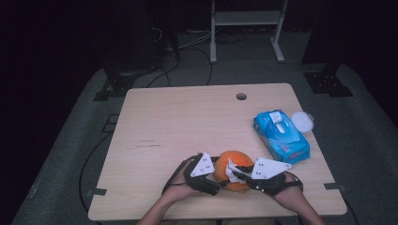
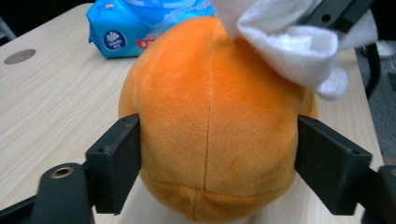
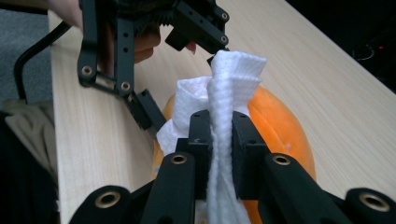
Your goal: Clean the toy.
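An orange plush ball (image 1: pixel 233 165) rests on the wooden table (image 1: pixel 178 122) near its front edge. My left gripper (image 1: pixel 217 176) is shut on it. In the left gripper view the two black jaws press into the sides of the ball (image 2: pixel 210 116), one left and one right. My right gripper (image 1: pixel 233 172) comes in from the right and is shut on a folded white wipe (image 3: pixel 229 79). The wipe (image 2: pixel 289 42) lies against the top of the ball (image 3: pixel 280 126). A hand holds each gripper from the table's front edge.
A blue pack of wet wipes (image 1: pixel 281 133) lies to the right, and a round white lid (image 1: pixel 302 120) sits just beyond it near the right edge. A cable hole (image 1: pixel 241 96) is at the back of the table. Dark floor and a stand lie beyond.
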A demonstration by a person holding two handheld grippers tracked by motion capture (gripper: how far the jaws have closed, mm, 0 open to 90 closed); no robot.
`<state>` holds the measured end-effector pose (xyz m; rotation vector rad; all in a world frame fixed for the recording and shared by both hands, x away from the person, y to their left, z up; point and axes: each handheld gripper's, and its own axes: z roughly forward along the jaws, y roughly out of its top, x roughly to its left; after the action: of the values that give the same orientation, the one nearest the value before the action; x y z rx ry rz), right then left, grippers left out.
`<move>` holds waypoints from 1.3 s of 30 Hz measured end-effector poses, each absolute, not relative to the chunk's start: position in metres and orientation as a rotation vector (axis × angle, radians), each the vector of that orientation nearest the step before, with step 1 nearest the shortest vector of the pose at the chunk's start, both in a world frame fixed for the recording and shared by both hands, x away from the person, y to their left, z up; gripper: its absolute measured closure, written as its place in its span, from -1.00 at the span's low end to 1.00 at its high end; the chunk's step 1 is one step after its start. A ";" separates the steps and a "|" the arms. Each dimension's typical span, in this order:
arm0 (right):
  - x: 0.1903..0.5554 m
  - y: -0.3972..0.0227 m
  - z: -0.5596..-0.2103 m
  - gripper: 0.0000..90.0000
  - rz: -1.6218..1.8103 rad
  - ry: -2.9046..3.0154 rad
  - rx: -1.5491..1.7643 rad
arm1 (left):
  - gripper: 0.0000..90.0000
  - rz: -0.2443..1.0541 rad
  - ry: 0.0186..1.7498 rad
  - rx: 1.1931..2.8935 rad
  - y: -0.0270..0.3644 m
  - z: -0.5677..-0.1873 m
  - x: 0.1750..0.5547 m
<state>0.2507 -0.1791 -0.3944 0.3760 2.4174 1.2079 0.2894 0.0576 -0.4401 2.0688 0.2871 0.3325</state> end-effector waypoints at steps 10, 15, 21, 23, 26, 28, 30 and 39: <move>0.258 -0.195 -0.400 0.75 1.161 2.391 0.467 | -0.68 0.235 0.325 2.005 0.068 -0.440 0.300; 0.254 -0.181 -0.400 0.75 1.154 2.405 0.394 | -0.53 0.262 0.311 2.039 0.071 -0.442 0.299; 0.258 -0.197 -0.406 0.75 1.126 2.382 0.465 | -0.58 0.248 0.325 2.015 0.077 -0.442 0.303; 0.257 -0.194 -0.405 0.75 1.138 2.377 0.458 | -0.60 0.283 0.281 1.930 0.073 -0.436 0.300; 0.255 -0.185 -0.405 0.75 1.167 2.388 0.429 | -0.57 0.321 0.268 1.970 0.068 -0.436 0.298; 0.255 -0.179 -0.407 0.75 1.128 2.407 0.382 | -0.45 0.339 0.257 2.006 0.069 -0.439 0.298; 0.257 -0.183 -0.408 0.75 1.128 2.414 0.398 | -0.41 0.315 0.286 2.008 0.075 -0.440 0.300; 0.263 -0.201 -0.414 0.75 1.143 2.399 0.527 | -0.61 0.283 0.300 1.954 0.078 -0.435 0.301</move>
<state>0.2634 -0.2005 -0.4143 0.5273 2.3993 1.1425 0.3014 0.0775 -0.4351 1.9538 0.3000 0.2832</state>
